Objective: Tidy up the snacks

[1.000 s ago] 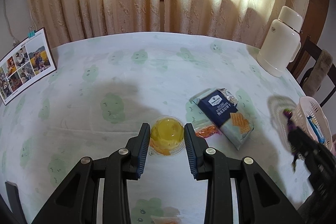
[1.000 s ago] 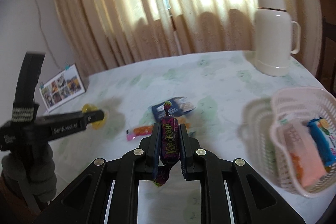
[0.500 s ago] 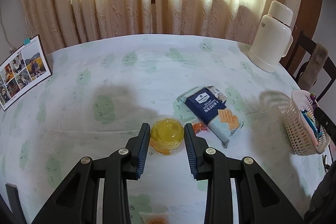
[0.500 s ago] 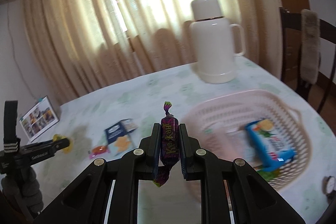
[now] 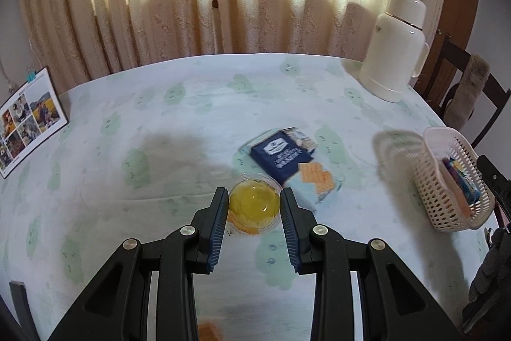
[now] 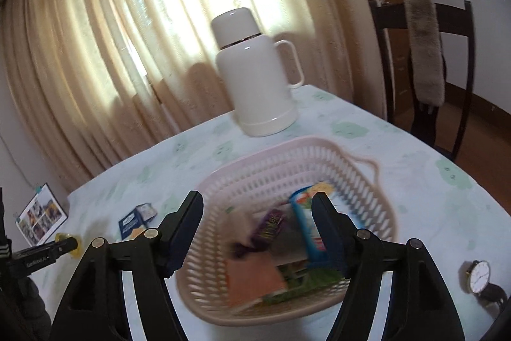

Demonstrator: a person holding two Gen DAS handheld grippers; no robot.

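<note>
My right gripper is open above the pink basket. A purple candy lies blurred inside it, beside a blue packet and an orange packet. My left gripper is open, with its jaws on either side of a yellow jelly cup on the table. A dark blue cracker packet lies just beyond the cup. The basket also shows in the left wrist view at the right edge.
A white thermos stands behind the basket. A wristwatch lies at the right of the basket. A photo card leans at the table's left. A dark chair stands by the table. An orange snack lies below my left gripper.
My right gripper moved over the basket, opened and let go of the purple candy, which is now in the basket. My left gripper moved closer around the jelly cup.
</note>
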